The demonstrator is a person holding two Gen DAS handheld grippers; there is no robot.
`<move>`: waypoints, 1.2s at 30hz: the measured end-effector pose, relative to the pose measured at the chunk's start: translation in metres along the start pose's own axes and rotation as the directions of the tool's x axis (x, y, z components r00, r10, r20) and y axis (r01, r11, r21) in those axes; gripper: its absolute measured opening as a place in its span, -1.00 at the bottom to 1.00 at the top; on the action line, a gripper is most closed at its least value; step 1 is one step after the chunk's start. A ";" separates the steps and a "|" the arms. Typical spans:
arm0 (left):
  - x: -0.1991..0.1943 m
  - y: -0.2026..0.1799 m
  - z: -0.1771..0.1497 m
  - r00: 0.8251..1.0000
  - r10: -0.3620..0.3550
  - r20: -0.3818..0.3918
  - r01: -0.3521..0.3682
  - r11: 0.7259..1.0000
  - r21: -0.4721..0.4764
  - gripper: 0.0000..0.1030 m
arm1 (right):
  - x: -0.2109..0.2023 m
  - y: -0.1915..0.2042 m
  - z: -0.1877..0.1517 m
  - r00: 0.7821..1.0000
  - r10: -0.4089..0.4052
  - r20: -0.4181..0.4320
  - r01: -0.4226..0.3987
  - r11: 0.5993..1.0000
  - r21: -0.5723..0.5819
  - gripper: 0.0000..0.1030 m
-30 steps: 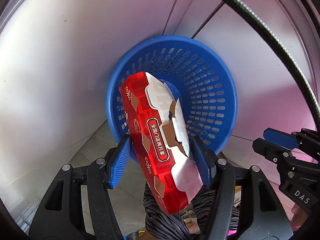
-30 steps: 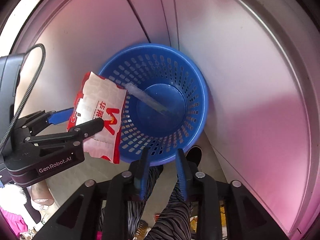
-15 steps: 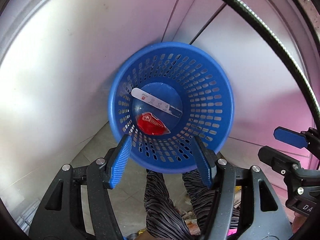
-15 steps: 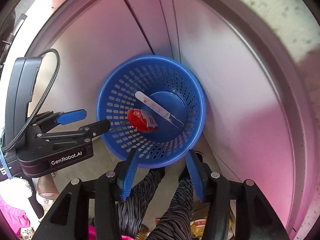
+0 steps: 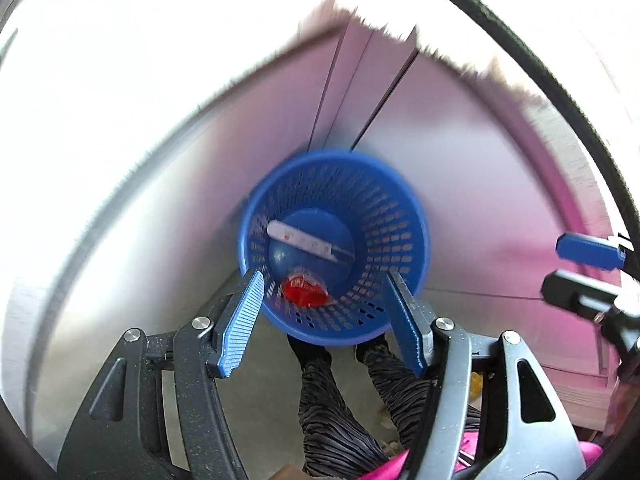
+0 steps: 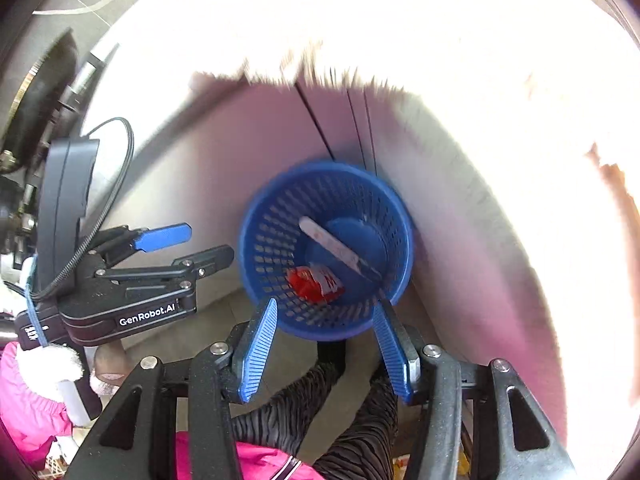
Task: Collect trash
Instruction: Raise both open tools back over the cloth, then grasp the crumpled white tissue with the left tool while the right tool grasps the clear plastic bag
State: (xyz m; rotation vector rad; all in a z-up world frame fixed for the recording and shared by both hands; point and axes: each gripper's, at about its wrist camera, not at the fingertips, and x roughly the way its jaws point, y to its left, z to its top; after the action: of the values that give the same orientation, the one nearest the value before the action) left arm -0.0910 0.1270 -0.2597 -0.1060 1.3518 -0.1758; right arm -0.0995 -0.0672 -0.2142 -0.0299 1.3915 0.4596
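Jaws of both grippers stand apart with nothing between them: the left gripper (image 5: 322,322) hangs over the blue basket (image 5: 400,224), and the right gripper (image 6: 324,350), jaws opening a little more, hangs over the same basket from the other side. Each shows at the edge of the other's view, left gripper (image 6: 200,246) to the left, right gripper (image 5: 576,264) to the right, both empty.

Trash is in the basket: a crumpled red wrapper (image 5: 304,291) lies on the bottom near the front wall, and a long white stick-like packet (image 5: 304,242) leans across the bottom just behind it; from the right wrist the wrapper (image 6: 316,282) and packet (image 6: 336,246) read the same. Both look dropped, not held.

Step judged: drop-off done for these pieces, hands free. Next move likely calls for turning away from the basket to find more trash, then lining open jaws around a piece; none is clearly visible outside the basket, only blurred bits by the feet.

Basket stands on a grey floor (image 5: 256,392) in a corner of pale panel walls (image 5: 460,160). Person's striped trouser legs (image 5: 332,412) and a pink garment show below. Upper areas blown out white, frames blurred.
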 end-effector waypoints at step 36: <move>-0.107 -0.028 0.237 0.922 -0.023 0.386 0.099 0.979 -0.178 0.37 | -0.205 -0.154 0.175 0.887 -0.056 0.458 0.104 0.991 -0.080 0.58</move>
State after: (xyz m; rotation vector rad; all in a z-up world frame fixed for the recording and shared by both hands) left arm 0.1164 0.1132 -0.1014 -0.3323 0.9715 -0.0691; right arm 0.0941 -0.2175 -0.0236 -0.0596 0.8983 0.4349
